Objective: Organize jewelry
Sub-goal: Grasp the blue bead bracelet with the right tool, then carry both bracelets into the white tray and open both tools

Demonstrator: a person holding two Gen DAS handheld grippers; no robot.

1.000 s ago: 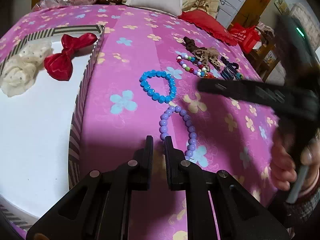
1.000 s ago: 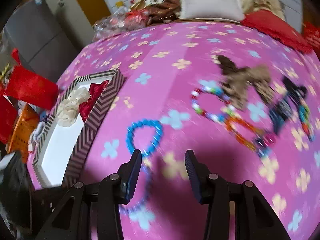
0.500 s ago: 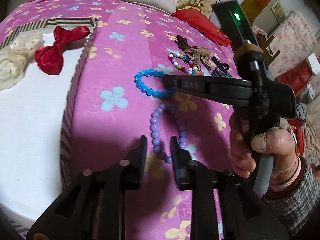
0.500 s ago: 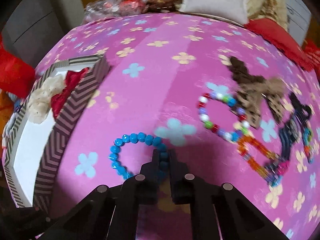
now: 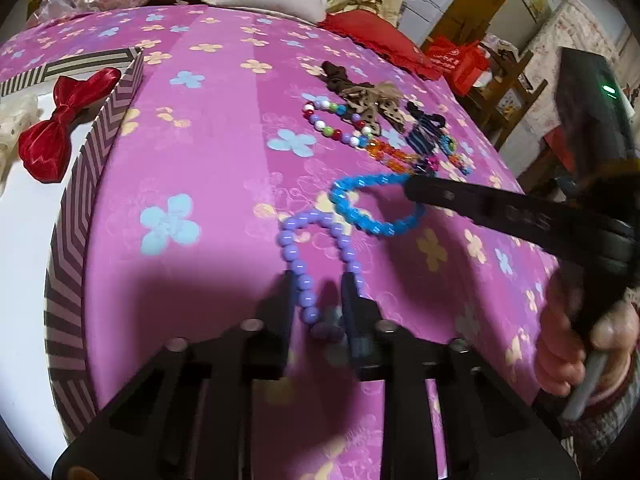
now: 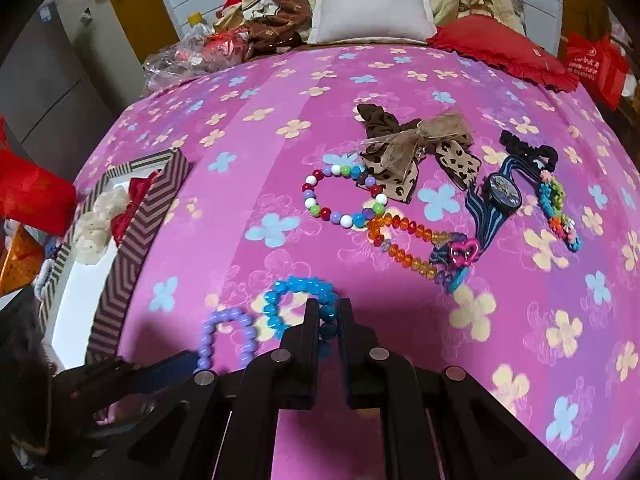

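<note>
A blue bead bracelet [image 6: 298, 300] hangs lifted off the pink flowered bedspread, pinched in my right gripper [image 6: 329, 308]; in the left wrist view it dangles [image 5: 372, 204] from the right gripper's tip [image 5: 416, 188]. A purple bead bracelet [image 5: 316, 264] lies on the spread, its near end between the parted fingers of my left gripper [image 5: 316, 284]; it also shows in the right wrist view [image 6: 226, 334]. A striped box [image 5: 100, 128] at the left holds a red bow [image 5: 60, 124] and a cream bow [image 6: 98, 220].
Further back lie a multicoloured bead bracelet [image 6: 340, 196], an orange bead bracelet [image 6: 408, 244], a brown leopard bow [image 6: 416, 148], a dark watch [image 6: 502, 192] and a flower-bead bracelet [image 6: 558, 216]. Pillows [image 6: 370, 8] sit at the head of the bed.
My right gripper has lifted the blue bracelet and pulled it right and nearer. My left gripper has opened wider and slid forward around the purple bracelet's near end.
</note>
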